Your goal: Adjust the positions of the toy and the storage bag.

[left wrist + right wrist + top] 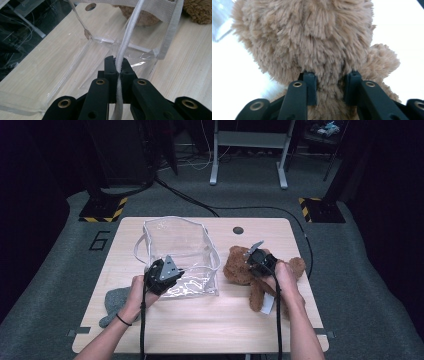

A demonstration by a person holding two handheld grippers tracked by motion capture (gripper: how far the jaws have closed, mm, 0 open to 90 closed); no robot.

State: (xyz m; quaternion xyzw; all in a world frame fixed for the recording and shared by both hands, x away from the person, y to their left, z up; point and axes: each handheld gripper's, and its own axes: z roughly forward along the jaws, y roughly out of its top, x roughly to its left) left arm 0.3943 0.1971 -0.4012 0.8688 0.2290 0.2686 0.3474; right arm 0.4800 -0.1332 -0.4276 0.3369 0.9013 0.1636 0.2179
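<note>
1. A light wooden table (200,330) bears everything, with a small dark round hole (238,230) near its far edge.
2. A grey cloth (114,304) lies at the near left of the table, partly over its left edge.
3. Grey carpet (55,285) covers the floor around the table, marked with a dark "6" (100,240) to the far left.
4. Two yellow-and-black striped bases (104,210) stand beyond the far corners, the right one at (320,207).
5. A grey metal frame (248,150) stands on the floor at the far centre.
6. A black cable (185,197) runs across the carpet to the table's far edge.
</note>
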